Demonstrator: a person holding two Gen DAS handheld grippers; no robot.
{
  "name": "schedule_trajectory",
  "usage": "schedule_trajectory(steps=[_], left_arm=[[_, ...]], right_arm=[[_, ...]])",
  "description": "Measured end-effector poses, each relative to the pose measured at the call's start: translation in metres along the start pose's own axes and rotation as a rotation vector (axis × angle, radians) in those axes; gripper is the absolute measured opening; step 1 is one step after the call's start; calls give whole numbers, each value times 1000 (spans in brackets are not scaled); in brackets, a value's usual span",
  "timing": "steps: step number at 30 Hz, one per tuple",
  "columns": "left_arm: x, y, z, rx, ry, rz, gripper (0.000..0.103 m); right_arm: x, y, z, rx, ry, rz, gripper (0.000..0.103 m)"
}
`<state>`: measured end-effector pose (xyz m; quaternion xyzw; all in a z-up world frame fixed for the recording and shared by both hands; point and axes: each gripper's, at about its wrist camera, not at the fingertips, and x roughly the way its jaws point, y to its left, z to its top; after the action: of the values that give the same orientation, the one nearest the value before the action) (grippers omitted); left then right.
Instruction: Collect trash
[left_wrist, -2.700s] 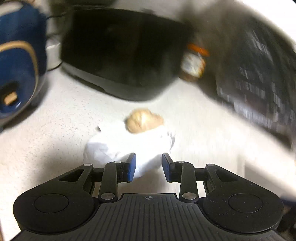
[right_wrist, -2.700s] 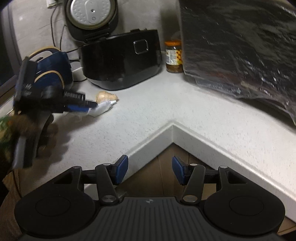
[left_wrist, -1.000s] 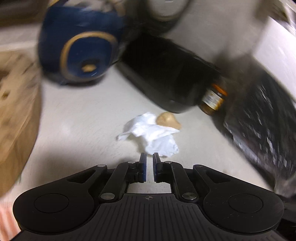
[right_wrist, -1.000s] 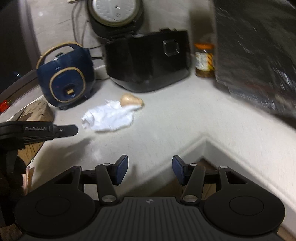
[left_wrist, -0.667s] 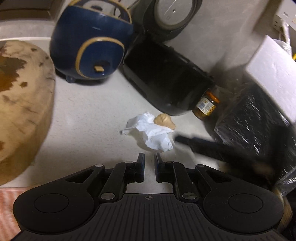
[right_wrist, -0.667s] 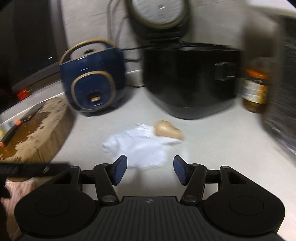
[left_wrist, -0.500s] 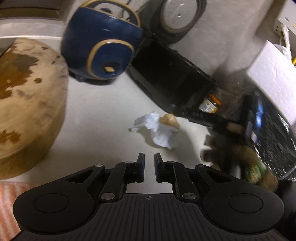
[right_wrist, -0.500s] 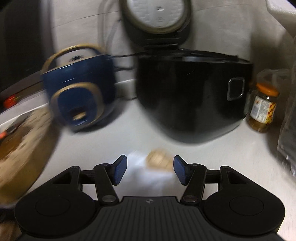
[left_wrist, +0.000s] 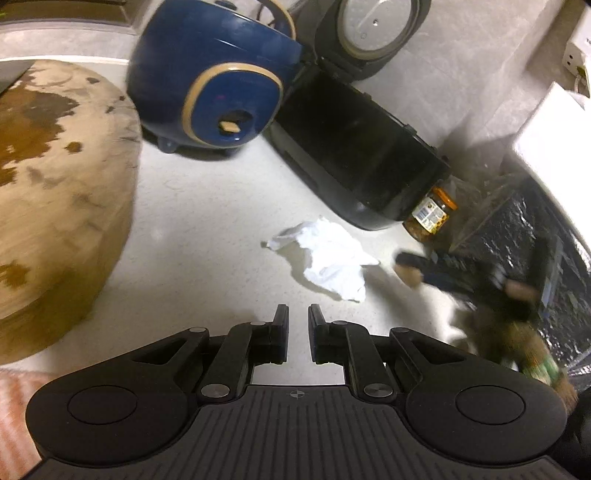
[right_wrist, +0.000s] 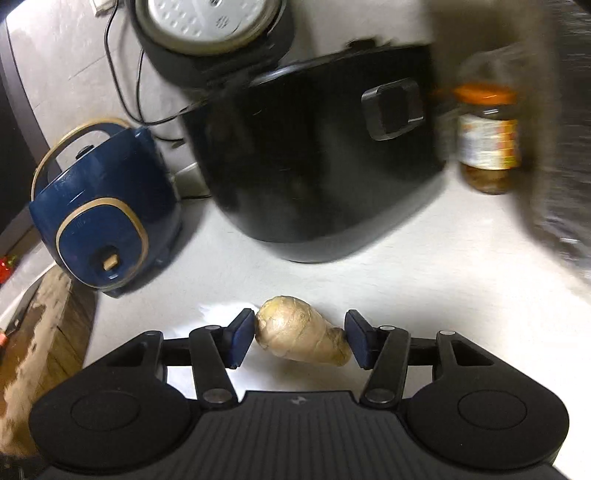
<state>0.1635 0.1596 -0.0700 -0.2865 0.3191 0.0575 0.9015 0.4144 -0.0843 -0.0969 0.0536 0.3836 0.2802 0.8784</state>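
Observation:
A crumpled white tissue (left_wrist: 327, 264) lies on the pale counter (left_wrist: 192, 229). My left gripper (left_wrist: 298, 338) hangs just short of it, jaws nearly shut with a narrow gap and nothing between them. A tan piece of ginger (right_wrist: 301, 332) sits between the blue pads of my right gripper (right_wrist: 299, 338), which spans it end to end; the ginger appears pinched. In the left wrist view the right gripper (left_wrist: 424, 266) is a dark blur with the ginger (left_wrist: 408, 275) at its tip, right of the tissue. A bit of tissue (right_wrist: 221, 310) shows behind the right gripper's left finger.
A black rice cooker (right_wrist: 317, 158) with its lid open and a blue cooker (right_wrist: 105, 218) stand at the back. A jar with an orange lid (right_wrist: 485, 140) stands to the right. A round wooden board (left_wrist: 55, 206) lies on the left. Black plastic bags (left_wrist: 535, 229) lie on the right.
My right gripper swept in from the counter corner and now has the ginger between its pads, off the tissue. My left gripper closed, drew back from the tissue and rose.

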Motion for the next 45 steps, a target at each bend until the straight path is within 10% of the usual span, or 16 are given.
schedule_trajectory(steps=[11,17,28,34,45], left_arm=[[27,-33,3,29,28,-8,13],[18,-26,4,6,3,74,13],[-7,-16,3,46,-22,186,13],[-12,-19,-1,52,-16,168,13],[18,-66,-11,135,53,9,13]], right_arm=[[-28,-22,-40,-184,5,-83,56],[-57,18,-33,-342,-187,-46,74],[50,85,-18,-401,76,4,74],[36,83,-23,-343,134,58,16],[-82,10,-6,-155,-72,11,12]])
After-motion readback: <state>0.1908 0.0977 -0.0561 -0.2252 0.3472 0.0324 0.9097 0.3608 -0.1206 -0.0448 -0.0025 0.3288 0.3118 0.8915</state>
